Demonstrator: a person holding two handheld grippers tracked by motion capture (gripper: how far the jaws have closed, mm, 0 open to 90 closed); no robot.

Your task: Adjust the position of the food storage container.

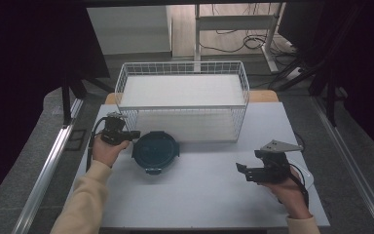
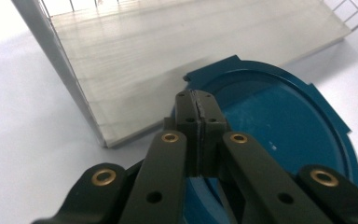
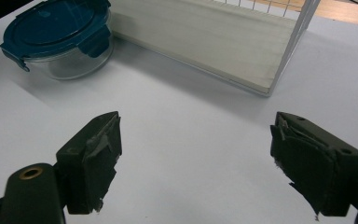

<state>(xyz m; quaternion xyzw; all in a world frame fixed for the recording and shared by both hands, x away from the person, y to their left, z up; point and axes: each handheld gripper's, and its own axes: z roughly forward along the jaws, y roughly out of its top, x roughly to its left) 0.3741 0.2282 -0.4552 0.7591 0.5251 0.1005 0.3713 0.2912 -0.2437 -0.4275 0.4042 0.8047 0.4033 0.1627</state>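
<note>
The left gripper (image 2: 199, 109) is closed, its 2 jaws pressed together at the rim of the blue lid (image 2: 279, 121) of the round glass container (image 3: 58, 39); whether a lid tab is pinched cannot be told. The container stands on the table (image 1: 209, 195), just in front of the wire basket (image 1: 182, 100). It is judged heavy, rigid, slippery and breakable, so its lid edge or latch tabs are best gripped. The right gripper (image 3: 196, 163) is held wide open and empty.

The lidded container (image 1: 155, 151) sits on the table (image 1: 199, 204), just in front of the wire basket (image 1: 182, 100) at the far edge. The left gripper (image 1: 132, 134) is over its left rim; the right gripper (image 1: 242, 170) hangs well apart on the right.
</note>
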